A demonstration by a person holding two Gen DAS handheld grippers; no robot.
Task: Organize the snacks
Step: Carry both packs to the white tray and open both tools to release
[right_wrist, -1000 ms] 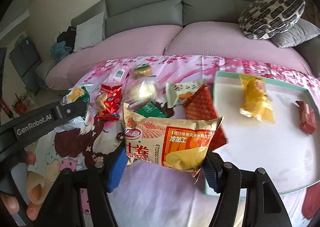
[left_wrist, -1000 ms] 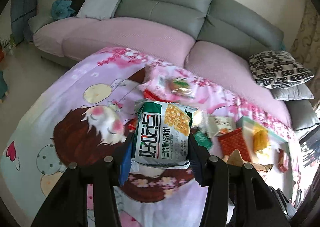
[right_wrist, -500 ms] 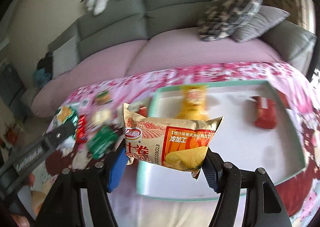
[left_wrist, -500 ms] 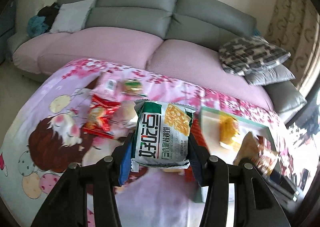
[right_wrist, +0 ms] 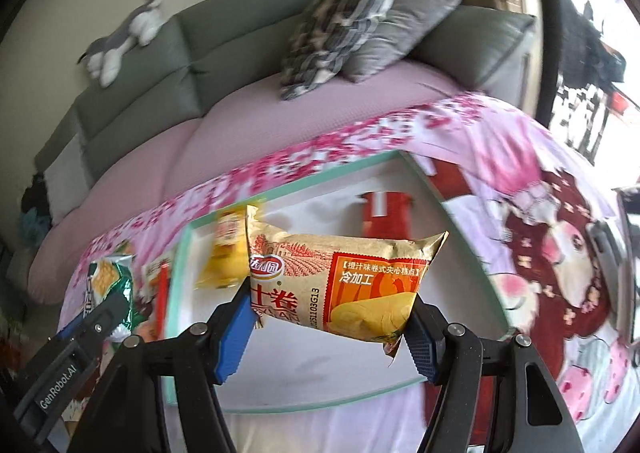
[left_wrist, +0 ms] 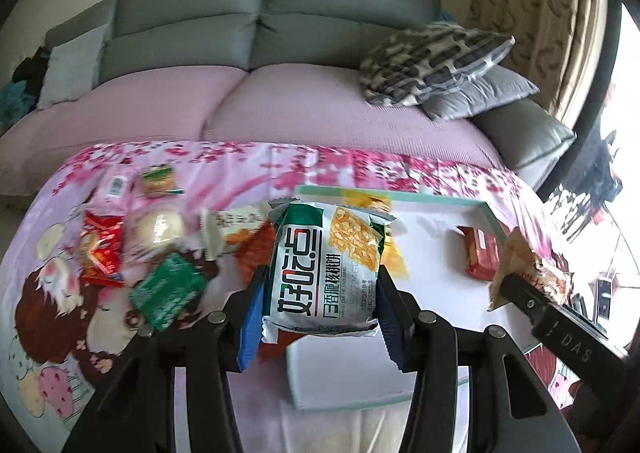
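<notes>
Left wrist view: your table, read from left to right.
Loose snacks: at left on the pink cloth lie a red pack, a round bun, a green pack and a white pack, close together.
Left gripper: your pads press both sides of the cracker pack; it stands upright, clear of the table, over the tray's near left corner.
Tray: white with a green rim, it lies right of the loose snacks; a yellow pack shows behind the cracker pack and a red bar lies farther right.
Far right: your other tool enters here, a tan wrapper in its fingers.
Right wrist view: the same table from the right hand.
Far left: your left tool shows with the cracker pack, beside the tray's left rim.
Right gripper: your jaws stand about half open and are closed on the roll pack, which lies crosswise and tilted, in the air over the tray.
Tray contents: the yellow pack lies behind the roll pack at left, the red bar behind it at right; both are blurred.
</notes>
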